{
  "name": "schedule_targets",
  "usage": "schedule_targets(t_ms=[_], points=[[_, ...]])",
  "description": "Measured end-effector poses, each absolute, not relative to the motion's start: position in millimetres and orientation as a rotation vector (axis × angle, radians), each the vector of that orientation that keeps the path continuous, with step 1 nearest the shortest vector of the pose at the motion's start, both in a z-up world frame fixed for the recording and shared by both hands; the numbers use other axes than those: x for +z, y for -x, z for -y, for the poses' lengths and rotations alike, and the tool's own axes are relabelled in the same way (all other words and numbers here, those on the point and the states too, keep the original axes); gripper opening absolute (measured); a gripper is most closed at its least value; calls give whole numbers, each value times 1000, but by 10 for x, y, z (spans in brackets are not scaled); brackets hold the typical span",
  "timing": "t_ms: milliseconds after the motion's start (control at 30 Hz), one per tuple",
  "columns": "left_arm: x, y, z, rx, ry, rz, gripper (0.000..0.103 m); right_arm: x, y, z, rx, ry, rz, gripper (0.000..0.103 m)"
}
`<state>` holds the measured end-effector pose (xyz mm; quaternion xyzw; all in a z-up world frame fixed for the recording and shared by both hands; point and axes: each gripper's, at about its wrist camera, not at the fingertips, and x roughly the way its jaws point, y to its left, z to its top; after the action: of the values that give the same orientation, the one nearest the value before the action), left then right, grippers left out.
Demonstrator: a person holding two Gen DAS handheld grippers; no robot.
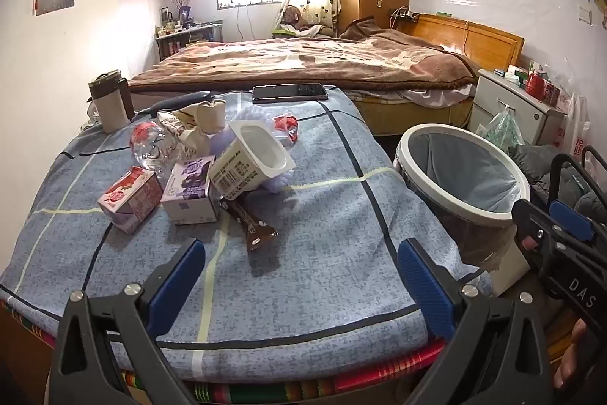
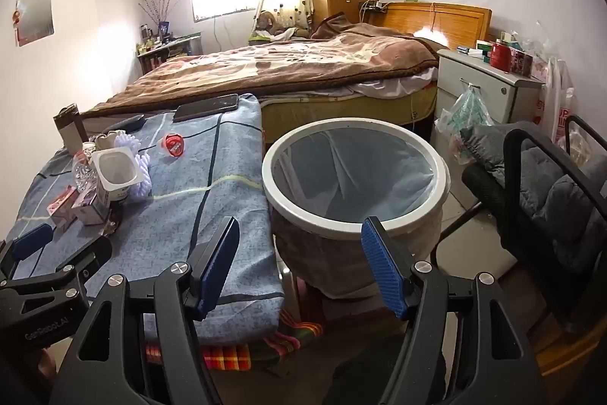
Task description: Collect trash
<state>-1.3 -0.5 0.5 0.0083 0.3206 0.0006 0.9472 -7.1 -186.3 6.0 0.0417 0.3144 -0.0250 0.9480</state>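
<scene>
**Bedroom table strewn with trash, bin alongside**

Blue checked cloth covers the table [image 1: 322, 253]. Nearest lies a brown wrapper [image 1: 252, 224], then a pink carton [image 1: 131, 198], a purple carton [image 1: 191, 194] and a tipped white yogurt cup [image 1: 252, 158]. Beside the table stands a lined, white-rimmed bin [image 2: 354, 179]. Left claw [image 1: 301, 278] and right claw [image 2: 301, 260] hover wide apart, holding nothing.

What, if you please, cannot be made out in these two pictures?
- Bin bottom: both views, hidden by its liner.
- Carton print: both views, too small.
- Bottle: right view, mostly hidden behind the cup.
- Snack bar: right view, nearly all hidden by the cup.
</scene>
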Motion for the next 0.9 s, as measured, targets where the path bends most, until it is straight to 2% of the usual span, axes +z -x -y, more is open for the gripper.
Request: schedule_targets(t_ms=[900], points=[[29, 18, -50, 4, 1, -661, 103, 100, 75, 1751, -61, -47, -633, 68]])
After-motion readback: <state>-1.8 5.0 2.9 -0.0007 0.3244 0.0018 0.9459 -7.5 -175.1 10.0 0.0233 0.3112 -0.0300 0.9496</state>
